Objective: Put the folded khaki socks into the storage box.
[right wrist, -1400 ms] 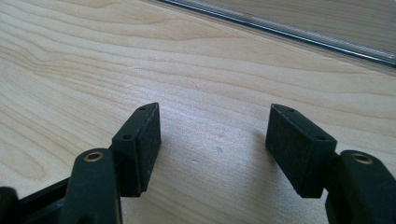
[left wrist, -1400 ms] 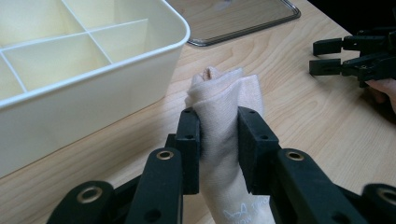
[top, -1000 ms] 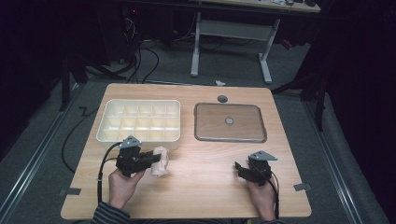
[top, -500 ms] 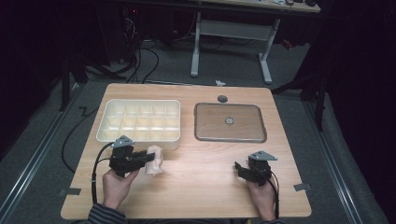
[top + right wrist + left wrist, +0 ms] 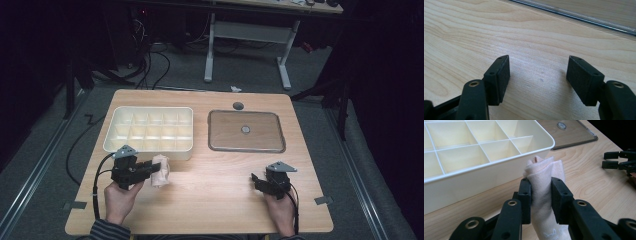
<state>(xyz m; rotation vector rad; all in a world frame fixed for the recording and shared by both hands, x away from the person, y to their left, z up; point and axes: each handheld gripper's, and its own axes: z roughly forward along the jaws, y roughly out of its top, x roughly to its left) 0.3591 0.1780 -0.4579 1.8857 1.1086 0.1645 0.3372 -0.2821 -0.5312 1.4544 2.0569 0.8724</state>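
Note:
A rolled pale pink cloth (image 5: 544,180) sits pinched between the two black jaws of my left gripper (image 5: 541,195), just in front of the cream compartment tray (image 5: 499,162). From above, the cloth (image 5: 160,171) is at the tip of the left gripper (image 5: 148,168), near the tray's front wall (image 5: 150,150). My right gripper (image 5: 537,75) stands open over bare wood with nothing between its pads; in the high view it (image 5: 256,181) rests at the table's front right.
A clear flat lid (image 5: 246,131) with a round knob lies to the right of the tray. A small round dark disc (image 5: 238,106) sits near the table's far edge. Cables trail off the table's left side. A desk frame stands on the floor beyond.
The left gripper with the cloth has swung so that it points more to the right, along the tray's front. The right gripper has stayed where it was.

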